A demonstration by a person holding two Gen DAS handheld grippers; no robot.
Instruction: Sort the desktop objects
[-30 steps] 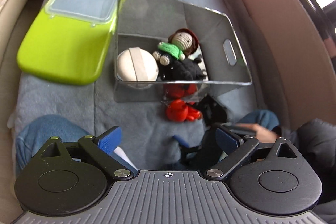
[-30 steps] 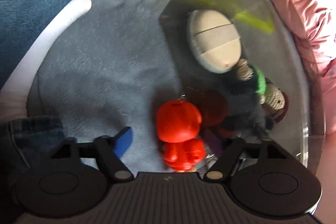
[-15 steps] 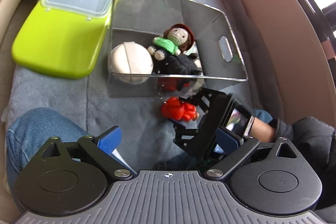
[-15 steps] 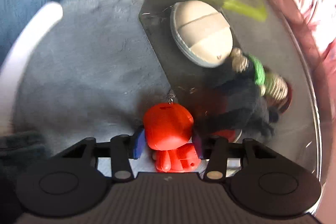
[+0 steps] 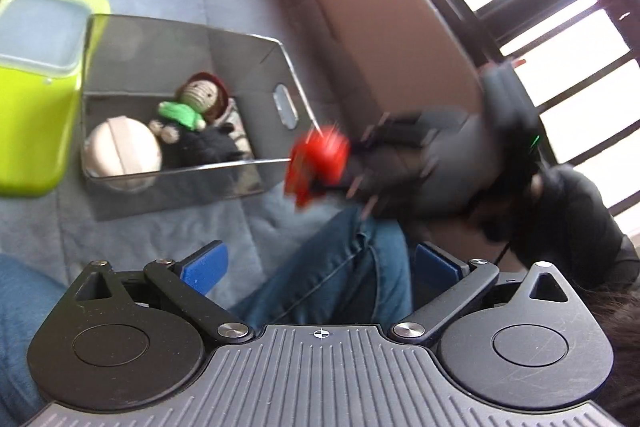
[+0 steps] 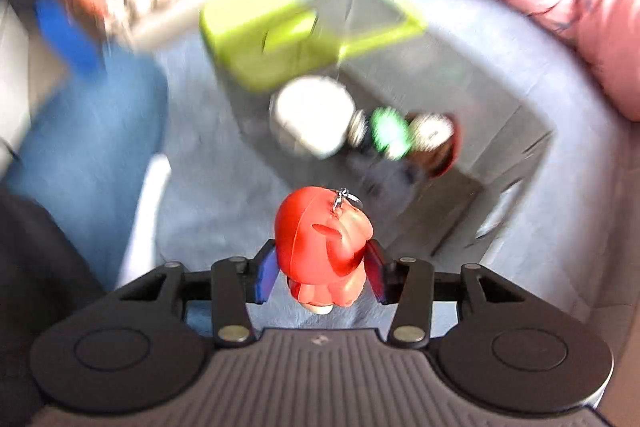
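Our right tool [image 6: 320, 269] pinches the red keychain figure [image 6: 322, 247], head pointing forward. The clear bin [image 6: 472, 163] lies ahead, slightly right. Left tool [image 5: 318, 267] gapes empty.

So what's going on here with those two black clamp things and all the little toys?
A person is sorting small toys. The right gripper is shut on a red plastic keychain figure, held in the air near the clear plastic bin. That bin already holds a crocheted doll with a green scarf and a cream round case. The left gripper is open and empty.
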